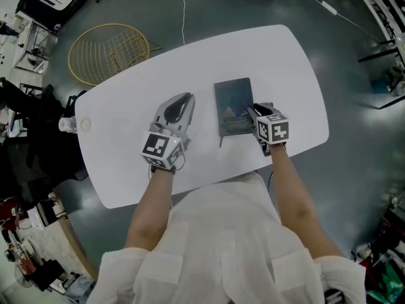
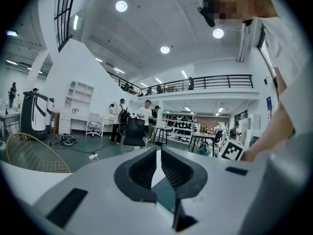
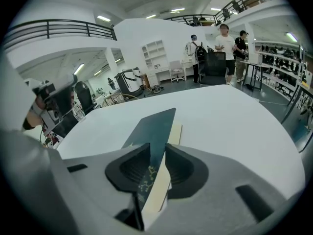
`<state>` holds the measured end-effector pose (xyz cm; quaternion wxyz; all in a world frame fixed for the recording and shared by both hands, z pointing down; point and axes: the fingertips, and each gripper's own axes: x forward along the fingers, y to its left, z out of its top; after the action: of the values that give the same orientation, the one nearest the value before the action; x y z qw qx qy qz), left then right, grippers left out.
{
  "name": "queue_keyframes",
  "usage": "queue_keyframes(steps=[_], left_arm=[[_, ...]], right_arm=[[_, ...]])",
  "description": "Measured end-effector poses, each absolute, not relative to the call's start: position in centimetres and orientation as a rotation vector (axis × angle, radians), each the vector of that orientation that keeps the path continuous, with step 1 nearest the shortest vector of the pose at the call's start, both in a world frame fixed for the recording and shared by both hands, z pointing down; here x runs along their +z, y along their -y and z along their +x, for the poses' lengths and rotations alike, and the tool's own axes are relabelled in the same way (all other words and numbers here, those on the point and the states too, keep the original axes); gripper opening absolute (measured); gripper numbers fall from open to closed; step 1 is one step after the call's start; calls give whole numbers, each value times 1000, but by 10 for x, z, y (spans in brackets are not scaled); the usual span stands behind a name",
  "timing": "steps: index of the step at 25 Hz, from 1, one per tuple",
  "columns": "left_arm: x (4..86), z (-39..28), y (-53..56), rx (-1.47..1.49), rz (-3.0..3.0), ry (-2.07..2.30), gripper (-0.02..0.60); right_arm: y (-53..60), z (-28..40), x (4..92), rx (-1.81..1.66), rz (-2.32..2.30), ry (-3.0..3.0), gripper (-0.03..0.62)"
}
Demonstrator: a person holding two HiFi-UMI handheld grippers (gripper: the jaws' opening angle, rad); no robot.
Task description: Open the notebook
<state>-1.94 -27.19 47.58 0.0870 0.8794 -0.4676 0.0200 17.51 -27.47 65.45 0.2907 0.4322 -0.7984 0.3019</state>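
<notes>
A dark teal notebook [image 1: 233, 100] lies near the middle of the white table [image 1: 126, 138]. My right gripper [image 1: 252, 111] is at its right edge, angled down. In the right gripper view its jaws [image 3: 157, 151] are shut on the dark cover [image 3: 155, 126], which rises edge-on between the pads. The cream page block [image 3: 175, 133] shows just right of it. My left gripper [image 1: 187, 97] rests low over the table left of the notebook, apart from it. Its jaws [image 2: 158, 153] stand almost together with only a thin slit between them, holding nothing.
A gold wire chair [image 1: 107, 52] stands on the floor beyond the table's far left. A white cable [image 1: 183, 11] runs across the floor behind. A small white object [image 1: 84, 125] sits at the table's left edge. Several people [image 3: 225, 43] stand far off.
</notes>
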Motion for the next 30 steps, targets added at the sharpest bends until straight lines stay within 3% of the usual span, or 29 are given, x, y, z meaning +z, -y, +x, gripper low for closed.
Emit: queue_keyframes(steps=[14, 19, 30], left_arm=[[455, -38, 265, 0, 2614, 1444, 29], [453, -53, 262, -12, 2608, 1469, 29], [451, -90, 252, -39, 2572, 1543, 29]], right_arm=[[272, 155, 607, 734, 1186, 2220, 86], [273, 134, 591, 675, 1180, 2276, 63], [263, 73, 563, 577, 1054, 2384, 75]])
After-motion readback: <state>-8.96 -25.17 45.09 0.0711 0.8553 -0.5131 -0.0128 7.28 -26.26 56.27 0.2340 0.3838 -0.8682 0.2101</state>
